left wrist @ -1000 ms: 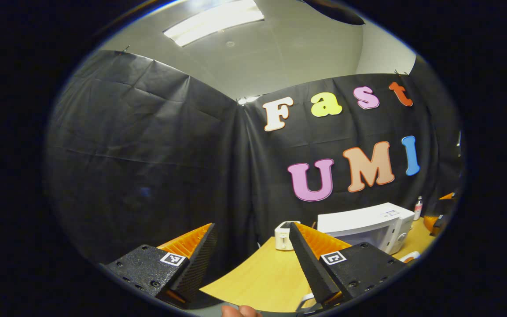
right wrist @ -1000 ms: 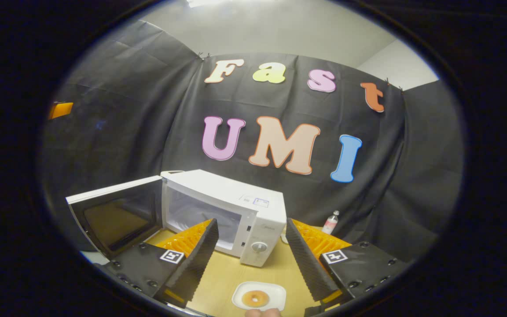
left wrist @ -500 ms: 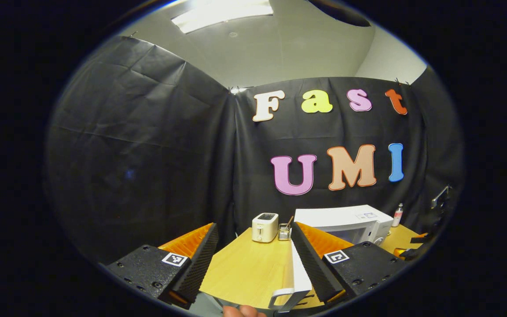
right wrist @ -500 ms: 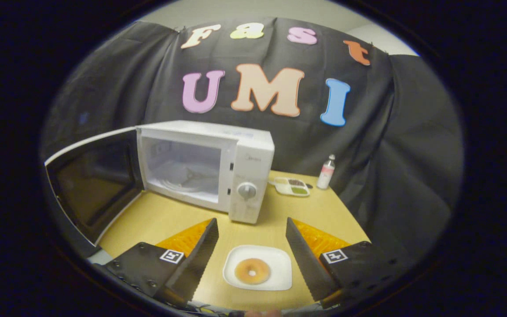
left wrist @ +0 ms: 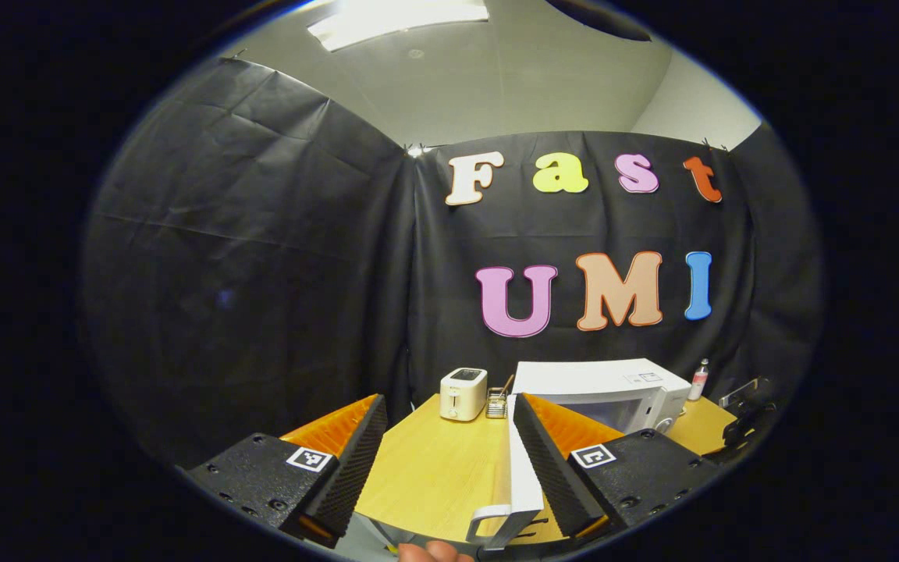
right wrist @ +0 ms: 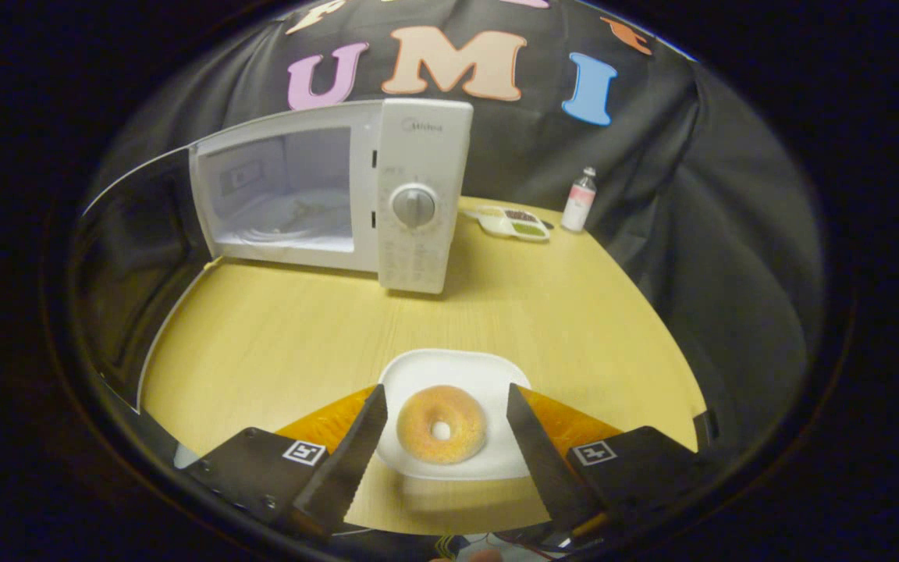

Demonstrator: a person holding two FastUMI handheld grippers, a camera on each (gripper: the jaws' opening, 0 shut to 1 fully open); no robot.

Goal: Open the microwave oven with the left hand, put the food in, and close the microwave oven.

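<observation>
Reaching for food now: microwave (right wrist: 356, 195) at far side of worktop (right wrist: 278, 343), door (right wrist: 126, 273) already swung open to left. Right gripper (right wrist: 443, 437) over near edge, fingers spread wide, straddling plate (right wrist: 418, 375) with donut (right wrist: 442, 424), apparently touching neither. Next move, I judge: descend, clamp plate rim, carry into cavity. Left gripper (left wrist: 443, 441) released, holding nothing, door edge (left wrist: 522, 468) just beside its right finger.

The counter (right wrist: 278, 328) looks like pale, matt wood grain. The microwave oven (right wrist: 418, 195) has a smooth white plastic shell, and the plate (right wrist: 418, 371) is glossy white.
</observation>
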